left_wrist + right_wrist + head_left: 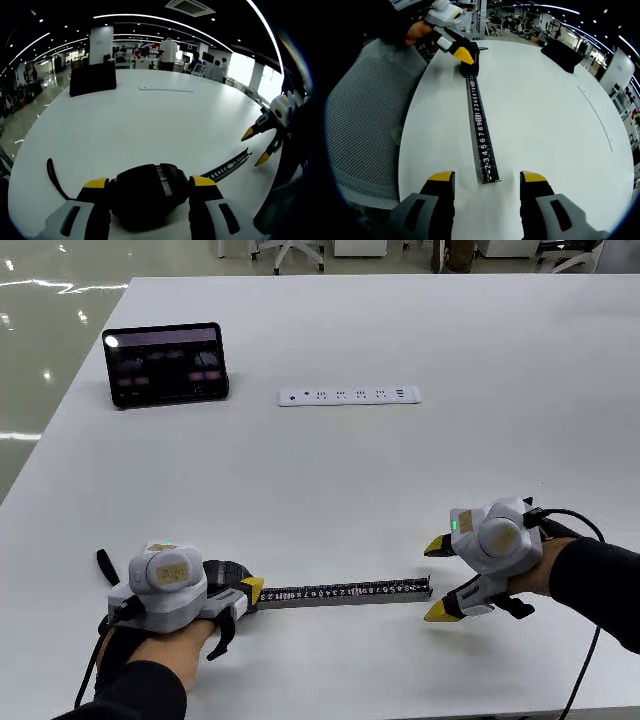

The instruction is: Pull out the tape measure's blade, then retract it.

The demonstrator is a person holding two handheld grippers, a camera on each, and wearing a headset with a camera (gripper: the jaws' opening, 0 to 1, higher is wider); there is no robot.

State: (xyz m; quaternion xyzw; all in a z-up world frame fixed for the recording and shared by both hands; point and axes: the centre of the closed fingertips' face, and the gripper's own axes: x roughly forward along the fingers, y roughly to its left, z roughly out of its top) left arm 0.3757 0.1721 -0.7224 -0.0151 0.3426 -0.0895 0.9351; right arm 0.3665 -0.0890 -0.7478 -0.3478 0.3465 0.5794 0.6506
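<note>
Fingers of the left gripper clamp the tape measure's case, those of the right gripper stand apart astride the tip of the blade extended along the table; we advise pinching that tip and feeding it back slowly.

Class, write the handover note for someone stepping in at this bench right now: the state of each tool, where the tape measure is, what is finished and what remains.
Left tool: shut on the tape measure case, which rests on the white table.
Right tool: open, with its jaws on either side of the blade's free end, not clamping it.
Blade: pulled out of the case and lying flat on the table, numbers up, running from the case to the right tool.
Done: the blade is pulled out.
Left: retract the blade into the case.
</note>
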